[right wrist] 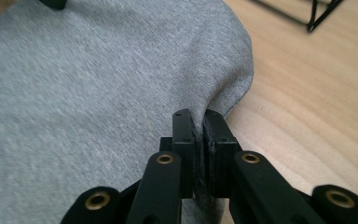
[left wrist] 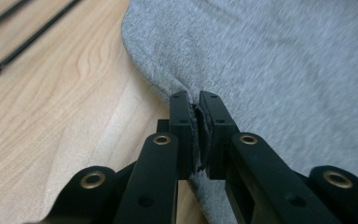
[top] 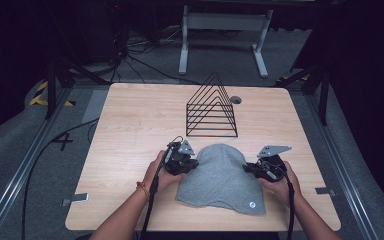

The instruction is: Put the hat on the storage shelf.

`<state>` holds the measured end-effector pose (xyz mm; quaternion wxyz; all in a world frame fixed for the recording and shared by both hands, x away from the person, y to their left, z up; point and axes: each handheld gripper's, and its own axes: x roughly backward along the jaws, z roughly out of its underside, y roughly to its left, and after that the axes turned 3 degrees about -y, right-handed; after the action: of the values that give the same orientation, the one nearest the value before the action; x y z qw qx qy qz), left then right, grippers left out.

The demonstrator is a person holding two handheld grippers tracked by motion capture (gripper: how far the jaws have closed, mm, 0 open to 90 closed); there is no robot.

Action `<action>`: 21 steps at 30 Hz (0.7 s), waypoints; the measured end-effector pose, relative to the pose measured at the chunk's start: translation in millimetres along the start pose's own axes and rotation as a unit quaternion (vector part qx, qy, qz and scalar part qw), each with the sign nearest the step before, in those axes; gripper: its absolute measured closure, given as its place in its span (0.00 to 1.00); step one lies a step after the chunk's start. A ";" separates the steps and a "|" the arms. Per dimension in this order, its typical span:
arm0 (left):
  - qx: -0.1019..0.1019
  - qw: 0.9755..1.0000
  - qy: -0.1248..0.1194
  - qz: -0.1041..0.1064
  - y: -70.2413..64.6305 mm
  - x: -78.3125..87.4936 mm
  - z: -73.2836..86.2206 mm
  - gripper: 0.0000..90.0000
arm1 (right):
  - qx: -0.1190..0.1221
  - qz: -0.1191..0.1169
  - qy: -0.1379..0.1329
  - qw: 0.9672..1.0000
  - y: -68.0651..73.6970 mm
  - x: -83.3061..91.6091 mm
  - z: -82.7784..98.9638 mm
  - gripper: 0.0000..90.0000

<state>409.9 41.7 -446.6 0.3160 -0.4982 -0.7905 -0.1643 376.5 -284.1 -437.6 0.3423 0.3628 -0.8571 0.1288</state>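
Note:
A grey knit beanie (top: 222,177) lies flat on the wooden table (top: 130,130), crown toward the far side. My left gripper (top: 192,164) is shut on the beanie's left edge; in the left gripper view the grey fabric (left wrist: 279,65) is pinched between the jaws of the left gripper (left wrist: 196,100). My right gripper (top: 248,167) is shut on the beanie's right edge, and in the right gripper view the cloth (right wrist: 98,93) folds into the closed jaws of the right gripper (right wrist: 200,119). A small round tag (top: 252,204) sits near the brim's right corner.
A black wire rack (top: 212,107) of triangular dividers stands just beyond the beanie. A round grommet hole (top: 236,100) is behind it. Metal brackets (top: 75,199) sit at the table's side edges. Bare tabletop lies to the left and right.

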 end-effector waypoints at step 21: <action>-0.068 0.995 -0.066 -0.033 -15.6 53.5 -55.9 0.95 | 0.035 0.012 -0.104 0.994 4.8 63.6 -37.7 0.94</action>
<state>398.5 39.1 -368.5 0.2227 -0.5021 -0.8128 -0.1942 359.8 -297.0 -366.6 0.2369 0.3759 -0.8873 0.1239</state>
